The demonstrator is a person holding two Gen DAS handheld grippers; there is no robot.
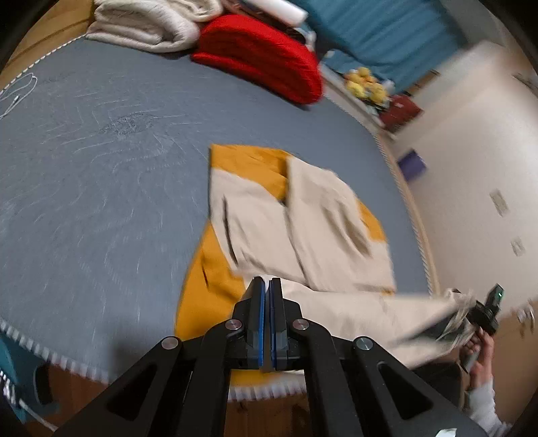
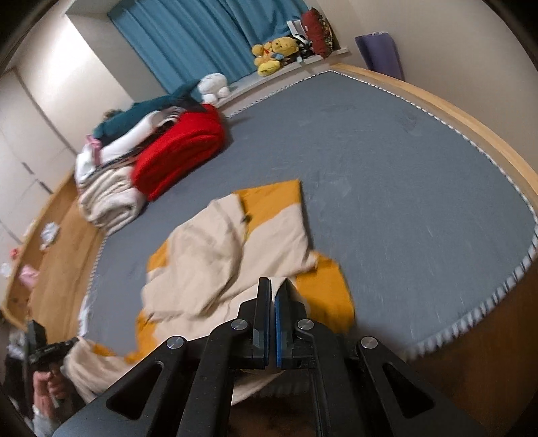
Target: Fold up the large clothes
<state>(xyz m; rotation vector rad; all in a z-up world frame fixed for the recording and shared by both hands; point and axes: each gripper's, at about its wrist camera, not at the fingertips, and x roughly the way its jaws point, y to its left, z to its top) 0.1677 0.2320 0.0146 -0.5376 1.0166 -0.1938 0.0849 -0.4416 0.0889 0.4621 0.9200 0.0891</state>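
A large garment in cream and mustard yellow (image 1: 296, 215) lies on the grey mat (image 1: 101, 168), partly folded, with its near edge lifted. My left gripper (image 1: 268, 285) is shut on the cream near edge of that garment. My right gripper (image 2: 273, 284) is shut on the same cream edge further along, and the cloth (image 2: 215, 255) bunches up in front of it. From the left wrist view the right gripper (image 1: 484, 312) shows at the far right, wrapped in cream cloth, in a person's hand (image 1: 481, 356). In the right wrist view the left gripper (image 2: 50, 349) shows at the lower left.
A red folded blanket (image 1: 262, 57) and a cream folded blanket (image 1: 144, 23) lie at the far end of the mat. Plush toys (image 2: 272, 53) sit on a ledge by blue curtains (image 2: 201, 37). A wooden floor (image 2: 57, 242) borders the mat.
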